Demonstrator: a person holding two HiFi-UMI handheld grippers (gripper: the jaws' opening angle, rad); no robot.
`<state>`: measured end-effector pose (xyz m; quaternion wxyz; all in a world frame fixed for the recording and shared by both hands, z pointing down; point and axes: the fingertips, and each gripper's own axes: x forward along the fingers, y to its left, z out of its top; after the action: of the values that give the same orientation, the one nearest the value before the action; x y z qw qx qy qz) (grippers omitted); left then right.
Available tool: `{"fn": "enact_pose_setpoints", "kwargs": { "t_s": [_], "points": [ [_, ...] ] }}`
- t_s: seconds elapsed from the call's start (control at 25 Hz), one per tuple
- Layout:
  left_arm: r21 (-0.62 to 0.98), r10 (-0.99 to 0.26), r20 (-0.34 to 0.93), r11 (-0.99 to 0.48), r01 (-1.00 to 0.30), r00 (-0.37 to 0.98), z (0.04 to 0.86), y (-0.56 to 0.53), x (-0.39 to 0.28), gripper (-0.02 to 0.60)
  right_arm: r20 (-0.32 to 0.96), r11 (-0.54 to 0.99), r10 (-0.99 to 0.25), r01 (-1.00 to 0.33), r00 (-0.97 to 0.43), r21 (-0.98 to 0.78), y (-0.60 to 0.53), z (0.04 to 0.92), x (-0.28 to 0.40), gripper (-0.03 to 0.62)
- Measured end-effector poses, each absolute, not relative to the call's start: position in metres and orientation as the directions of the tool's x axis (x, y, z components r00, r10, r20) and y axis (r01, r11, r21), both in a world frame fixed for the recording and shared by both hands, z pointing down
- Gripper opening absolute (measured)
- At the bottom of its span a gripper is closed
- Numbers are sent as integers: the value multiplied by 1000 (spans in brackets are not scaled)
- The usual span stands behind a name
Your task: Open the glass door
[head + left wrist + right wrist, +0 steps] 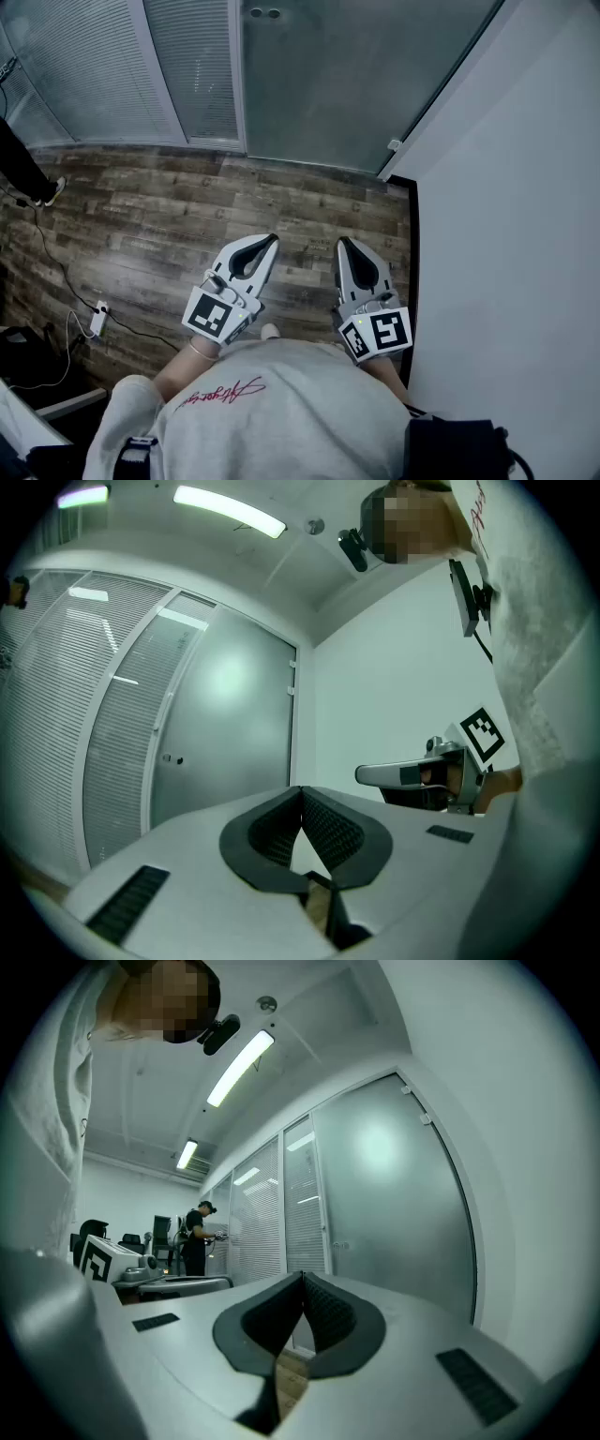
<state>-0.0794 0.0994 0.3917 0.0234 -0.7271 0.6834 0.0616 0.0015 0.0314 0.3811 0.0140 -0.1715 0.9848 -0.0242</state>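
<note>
Tucked against the person's sweatshirt (281,403), the left gripper (273,240) and right gripper (343,243) both have their fingers pressed together on nothing. The glass door (356,75) stands shut straight ahead at the far edge of the wood floor (141,206), well apart from both. Its small fitting (263,13) sits at the pane's left edge, so the left gripper looks nearer.
</note>
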Motion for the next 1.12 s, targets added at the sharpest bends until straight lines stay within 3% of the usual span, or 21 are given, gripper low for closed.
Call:
{"fn": "enact_pose_setpoints", "kwargs": {
  "t_s": [1.12],
  "points": [
    [52,-995,-99,-21,-998,15,397,98,-100,12,-42,940,-338,-334,-940,-73,21,379,-13,18]
  ]
}}
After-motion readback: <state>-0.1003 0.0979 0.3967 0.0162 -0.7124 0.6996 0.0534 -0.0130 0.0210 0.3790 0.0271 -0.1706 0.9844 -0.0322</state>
